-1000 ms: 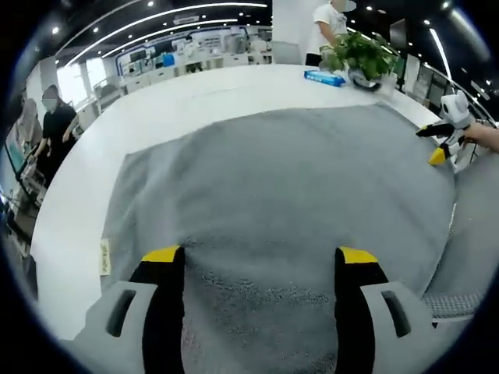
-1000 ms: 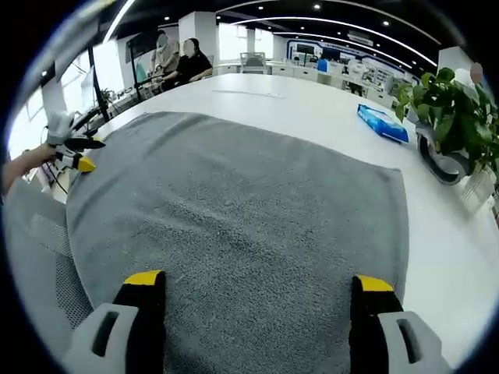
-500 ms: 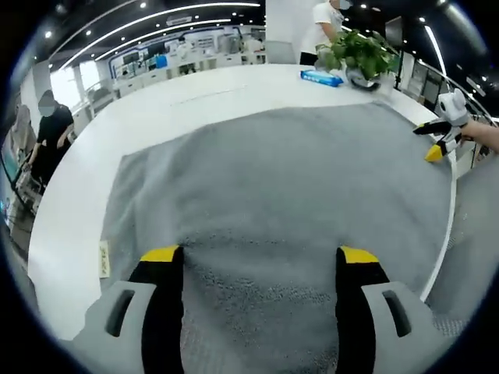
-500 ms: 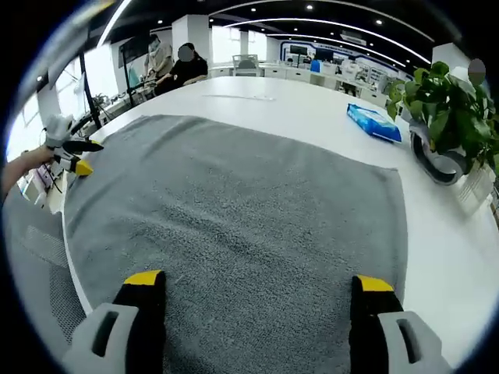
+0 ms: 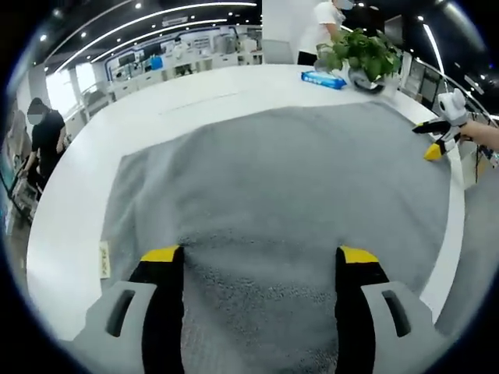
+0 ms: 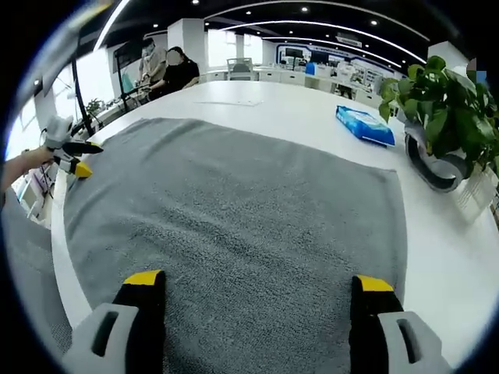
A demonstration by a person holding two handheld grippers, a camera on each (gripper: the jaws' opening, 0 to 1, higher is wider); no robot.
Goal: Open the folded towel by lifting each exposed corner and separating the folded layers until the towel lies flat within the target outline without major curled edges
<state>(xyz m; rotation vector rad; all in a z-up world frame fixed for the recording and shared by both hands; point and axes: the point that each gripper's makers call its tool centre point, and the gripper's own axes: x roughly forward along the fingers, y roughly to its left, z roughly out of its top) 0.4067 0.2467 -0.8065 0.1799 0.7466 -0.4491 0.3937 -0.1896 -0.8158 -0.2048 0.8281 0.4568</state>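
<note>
Towel (image 5: 296,195) lies spread on the white table (image 5: 226,86), grey and nearly flat, its near edge reaching the table's edge. In the left gripper view it covers most of the tabletop, with a small label (image 5: 104,257) at its left edge and a raised fold running across just ahead of the jaws. The left gripper (image 5: 259,257) has its jaws spread wide, yellow tips apart over the towel's near part, pinching nothing; whether the tips touch the cloth I cannot tell. The right gripper (image 5: 434,148) shows at the far right of this view, at the towel's corner, held by a hand (image 5: 483,134).

In the right gripper view the towel (image 6: 234,218) again stretches ahead, and the right gripper's (image 6: 259,280) jaws stand wide apart above it, holding nothing. The left gripper (image 6: 74,156) appears at the left, by the towel's corner.

A blue packet (image 6: 364,125) and a potted plant (image 6: 440,101) sit on the table beyond the towel. People (image 6: 171,70) sit at the far end.
</note>
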